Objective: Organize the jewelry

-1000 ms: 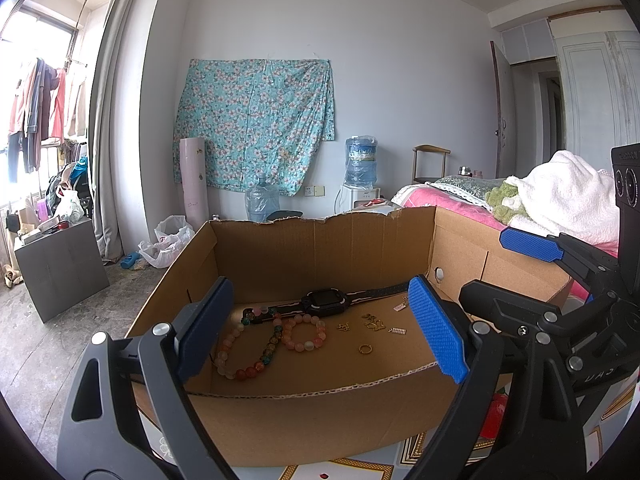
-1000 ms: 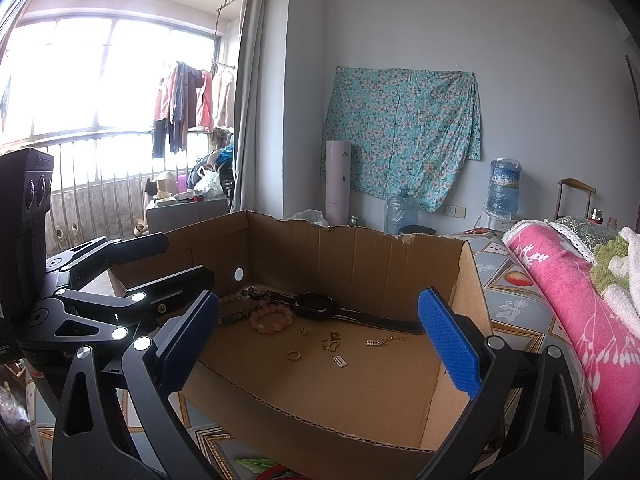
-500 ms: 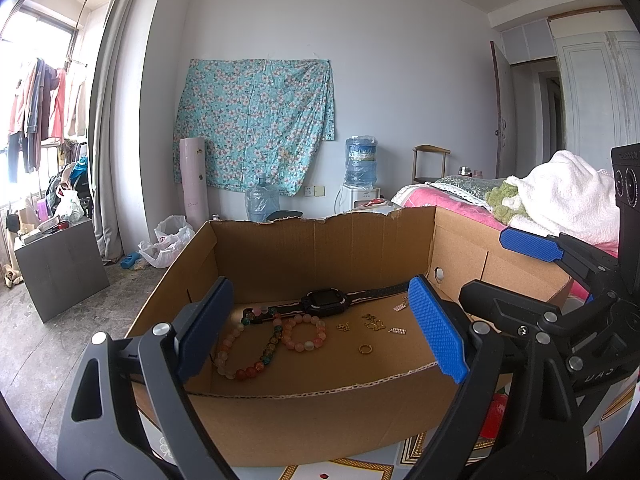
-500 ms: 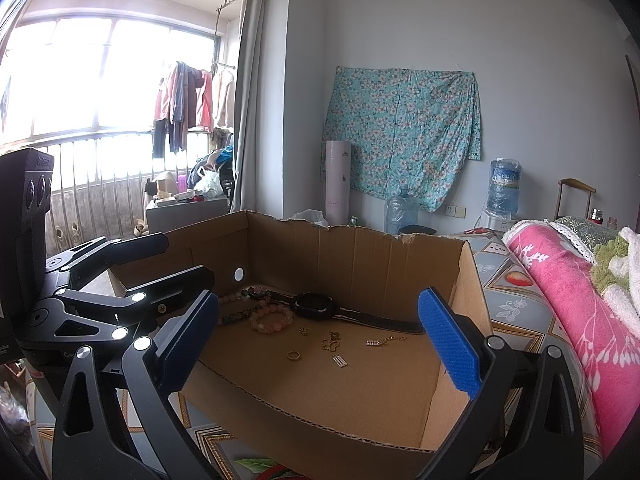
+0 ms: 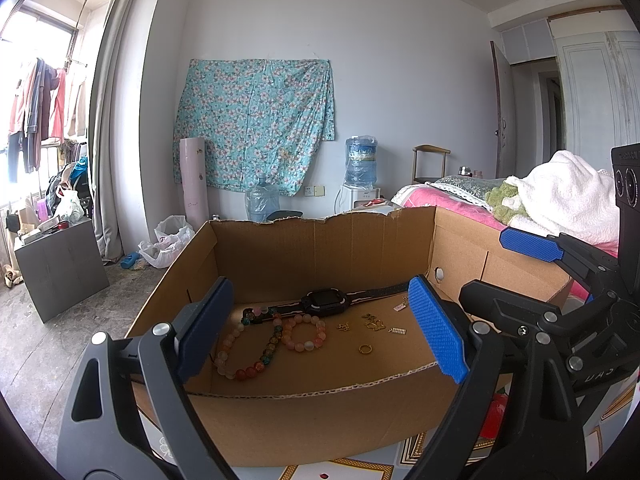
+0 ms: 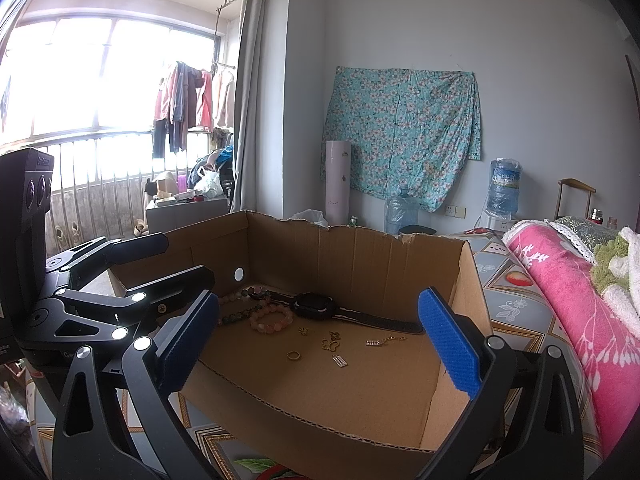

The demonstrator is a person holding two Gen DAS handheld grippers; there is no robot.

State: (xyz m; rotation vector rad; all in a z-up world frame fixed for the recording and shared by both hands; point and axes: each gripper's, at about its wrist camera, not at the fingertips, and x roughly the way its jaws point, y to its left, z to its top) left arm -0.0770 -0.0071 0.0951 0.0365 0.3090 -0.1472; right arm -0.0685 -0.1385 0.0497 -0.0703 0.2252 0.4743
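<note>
An open cardboard box (image 5: 320, 404) (image 6: 360, 256) holds the jewelry on its floor. A black watch (image 5: 325, 302) (image 6: 314, 306) lies across the back. A long bead strand (image 5: 256, 354) and a pink bead bracelet (image 5: 303, 333) (image 6: 271, 317) lie at the left. A gold ring (image 5: 364, 348) (image 6: 294, 355) and small gold charms (image 5: 374, 323) (image 6: 332, 345) lie to the right. My left gripper (image 5: 316, 328) hovers open before the box's near wall, with nothing between its blue pads. My right gripper (image 6: 316, 340) is open and empty too, beside it.
The box sits on a patterned bed cover (image 6: 516, 304) beside a pink blanket (image 6: 560, 300) and white towel (image 5: 568, 196). Beyond stand water bottles (image 5: 361, 162), a grey cabinet (image 5: 60, 264) and a floral cloth (image 5: 256, 120) on the wall.
</note>
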